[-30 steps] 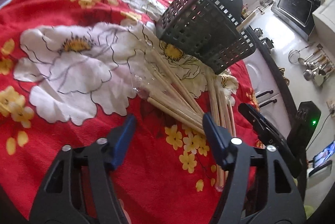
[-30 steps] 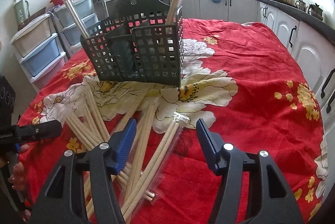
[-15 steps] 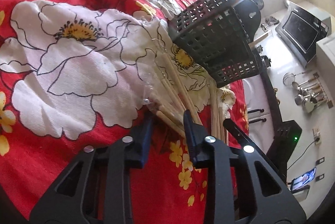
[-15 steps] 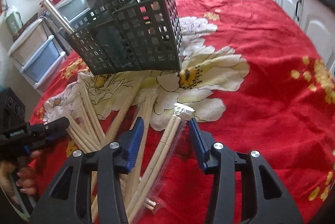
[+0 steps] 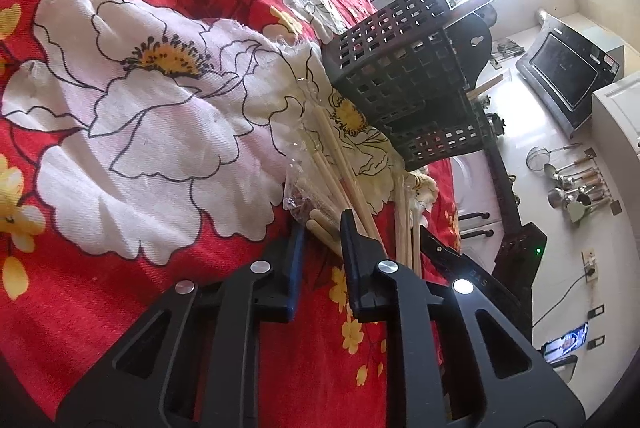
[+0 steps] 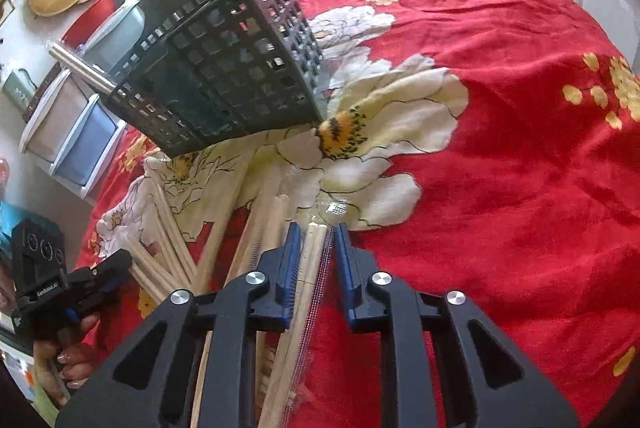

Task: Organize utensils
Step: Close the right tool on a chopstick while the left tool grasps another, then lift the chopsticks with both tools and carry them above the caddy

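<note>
Jaws around pale, plastic-wrapped wooden chopsticks [image 6: 314,260]

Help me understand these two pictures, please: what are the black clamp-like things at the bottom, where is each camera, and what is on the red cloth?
There is no robot here. A person holds a hand tool in each hand, each with two fingers and a wide-angle camera looking forward along them, so each picture shows its own tool at the bottom edge.

In the left-hand view, the left gripper has just been closing on the ends of wrapped chopsticks. In the right-hand view, the right gripper has just been closing on another wrapped pair; whether either pair is already pinched is not clear. The left hand with its tool shows there too.

On the red flowered tablecloth lie many loose wooden chopsticks, fanned out before a dark perforated utensil basket that already holds some utensils.
</note>
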The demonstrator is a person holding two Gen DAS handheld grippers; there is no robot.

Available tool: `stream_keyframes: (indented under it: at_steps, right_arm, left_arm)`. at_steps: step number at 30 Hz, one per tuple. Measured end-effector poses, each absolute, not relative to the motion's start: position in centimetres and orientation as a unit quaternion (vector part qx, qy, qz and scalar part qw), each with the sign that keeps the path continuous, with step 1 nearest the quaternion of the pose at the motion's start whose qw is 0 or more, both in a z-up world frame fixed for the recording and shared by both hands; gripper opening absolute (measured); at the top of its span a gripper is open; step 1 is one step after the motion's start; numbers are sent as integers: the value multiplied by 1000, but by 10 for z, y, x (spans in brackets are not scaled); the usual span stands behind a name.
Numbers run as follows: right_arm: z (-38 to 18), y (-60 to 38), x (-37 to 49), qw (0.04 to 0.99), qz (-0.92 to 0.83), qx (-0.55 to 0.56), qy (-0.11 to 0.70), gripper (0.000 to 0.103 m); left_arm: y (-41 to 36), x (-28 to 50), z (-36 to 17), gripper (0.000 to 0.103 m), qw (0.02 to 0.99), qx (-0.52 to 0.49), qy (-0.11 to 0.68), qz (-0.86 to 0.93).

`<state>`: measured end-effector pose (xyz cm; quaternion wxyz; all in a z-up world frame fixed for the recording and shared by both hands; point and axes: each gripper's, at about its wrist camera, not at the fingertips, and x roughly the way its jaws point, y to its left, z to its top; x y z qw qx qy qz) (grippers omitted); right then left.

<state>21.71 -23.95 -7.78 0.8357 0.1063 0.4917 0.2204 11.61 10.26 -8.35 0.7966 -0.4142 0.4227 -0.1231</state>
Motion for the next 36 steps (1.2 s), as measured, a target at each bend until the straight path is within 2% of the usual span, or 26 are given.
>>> stream_keyframes:
  at_steps: [7,14,36]
  right_arm:
    - [-74,-246,214,844,210,107,482,8]
    - [-65,-255,210,852,210,113,465,8]
    - [14,-251,184,885,275,121,356,6]
  left_arm:
    - [108,113,-82,9,799,-415,417,-125]
    - [116,108,-73,8,812,-407,401,-121]
    - [122,91,6,5,894,-308,309,-100]
